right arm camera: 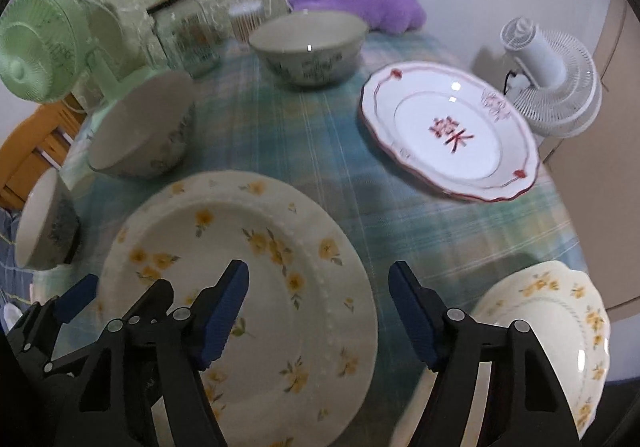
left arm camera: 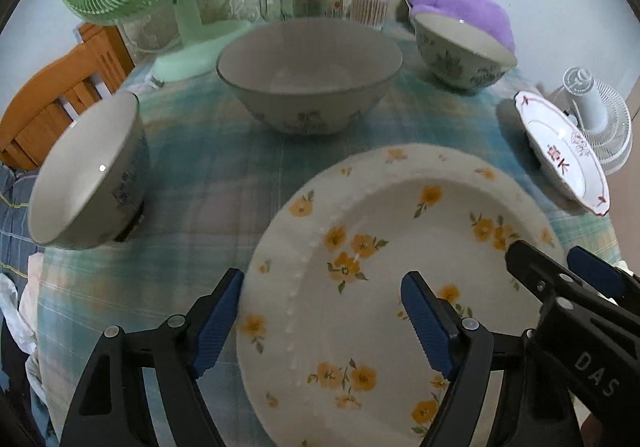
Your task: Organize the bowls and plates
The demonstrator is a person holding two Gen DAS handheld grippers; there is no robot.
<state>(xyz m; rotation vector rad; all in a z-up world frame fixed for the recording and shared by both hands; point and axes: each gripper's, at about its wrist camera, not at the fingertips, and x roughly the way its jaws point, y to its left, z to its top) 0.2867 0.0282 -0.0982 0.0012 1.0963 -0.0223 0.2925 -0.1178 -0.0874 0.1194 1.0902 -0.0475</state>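
Left gripper (left arm camera: 322, 317) jaws apart, straddling the near-left rim of the yellow-flowered plate (left arm camera: 384, 247), possibly just above it. Right gripper (right arm camera: 318, 313) also spread, over the same plate's right rim. Bare tablecloth (right arm camera: 280, 127) ahead; large bowl (left arm camera: 310, 75) beyond, red-trimmed plate (right arm camera: 450, 131) right, small bowl (left arm camera: 86, 171) left.
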